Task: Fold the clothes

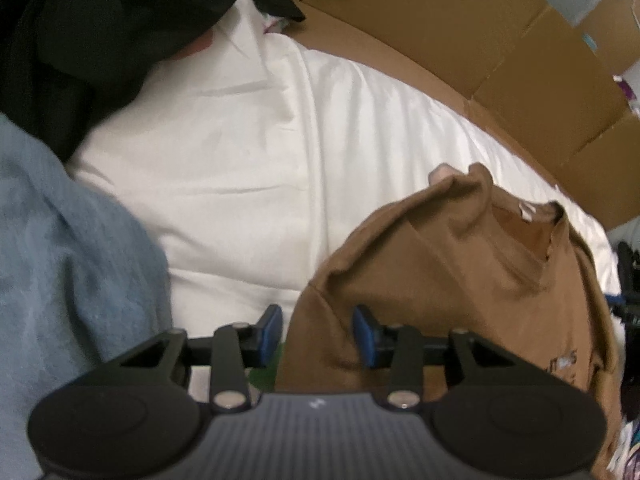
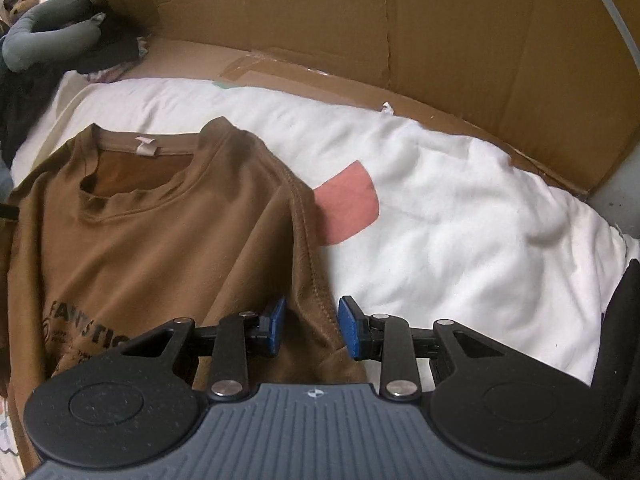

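2 views show 1 brown T-shirt on white bedding. Left wrist view: the left gripper jaws straddle the shirt's edge at lower centre; whether they pinch it I cannot tell. Right wrist view: the right gripper jaws grasp the sleeve seam; the collar lies upper left. A cardboard box stands behind.
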Tool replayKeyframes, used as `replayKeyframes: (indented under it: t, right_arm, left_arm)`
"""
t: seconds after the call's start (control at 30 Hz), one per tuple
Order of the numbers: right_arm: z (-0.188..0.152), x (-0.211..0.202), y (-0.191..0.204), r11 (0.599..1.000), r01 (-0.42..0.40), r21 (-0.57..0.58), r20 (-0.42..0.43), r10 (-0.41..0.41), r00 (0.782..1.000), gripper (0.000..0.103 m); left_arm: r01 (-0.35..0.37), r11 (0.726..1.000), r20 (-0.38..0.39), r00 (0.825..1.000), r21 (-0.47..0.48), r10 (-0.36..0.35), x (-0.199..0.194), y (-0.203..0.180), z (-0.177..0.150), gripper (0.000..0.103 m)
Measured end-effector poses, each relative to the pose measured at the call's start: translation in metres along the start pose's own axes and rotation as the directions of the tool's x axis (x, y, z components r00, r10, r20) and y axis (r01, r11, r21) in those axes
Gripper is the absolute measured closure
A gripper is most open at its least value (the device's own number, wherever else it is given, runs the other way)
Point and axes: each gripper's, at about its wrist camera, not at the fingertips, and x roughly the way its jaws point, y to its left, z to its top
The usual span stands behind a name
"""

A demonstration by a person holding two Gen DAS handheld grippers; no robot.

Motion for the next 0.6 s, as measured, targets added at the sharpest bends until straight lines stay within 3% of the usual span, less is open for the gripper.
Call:
replayKeyframes:
  t: [0.03, 0.1, 0.13, 0.17, 0.2, 0.23, 0.4, 0.6]
  right_arm:
    - [-0.001, 0.000, 0.000, 1.000, 0.004, -0.004, -0.004, -0.004, 1.000, 0.067]
    - [-0.002, 0.003, 0.001, 0.999, 0.033, -0.021, -0.019, -0.033, 0.999, 0.069]
    - [-0.003, 0.003, 0.002, 0.999, 0.040, -0.028, -0.020, -0.040, 0.999, 0.075]
    - [-0.003, 0.004, 0.003, 0.999, 0.042, -0.033, -0.019, -0.043, 0.999, 0.087]
    - [-0.003, 0.004, 0.003, 0.998, 0.045, -0.037, -0.019, -0.045, 0.999, 0.091]
    - [-0.003, 0.005, 0.005, 0.998, 0.051, -0.048, -0.019, -0.052, 0.998, 0.101]
    - [0.005, 0.000, 0.009, 0.988, 0.115, -0.106, -0.002, -0.116, 0.993, 0.101]
    - [0.018, -0.012, -0.003, 0.974, 0.200, -0.105, 0.020, -0.199, 0.980, 0.101]
  left_arm:
    - [0.003, 1.000, 0.005, 1.000, -0.002, -0.003, 0.000, 0.000, -0.001, 0.064]
    - [-0.001, 1.000, 0.004, 1.000, 0.013, 0.001, 0.002, -0.004, -0.001, 0.078]
    - [-0.004, 1.000, 0.002, 1.000, 0.021, 0.004, 0.003, -0.005, -0.002, 0.082]
    - [-0.009, 0.999, 0.002, 1.000, 0.032, 0.009, 0.003, -0.007, -0.002, 0.095]
    - [-0.026, 0.998, 0.015, 1.000, 0.054, 0.025, 0.002, -0.010, -0.003, 0.097]
    - [-0.043, 0.996, 0.028, 0.999, 0.075, 0.041, 0.000, -0.013, -0.004, 0.098]
    - [-0.119, 0.977, 0.062, 0.992, 0.177, 0.110, -0.008, -0.029, -0.003, 0.099]
    - [-0.162, 0.973, 0.058, 0.986, 0.162, 0.154, -0.025, -0.026, 0.011, 0.099]
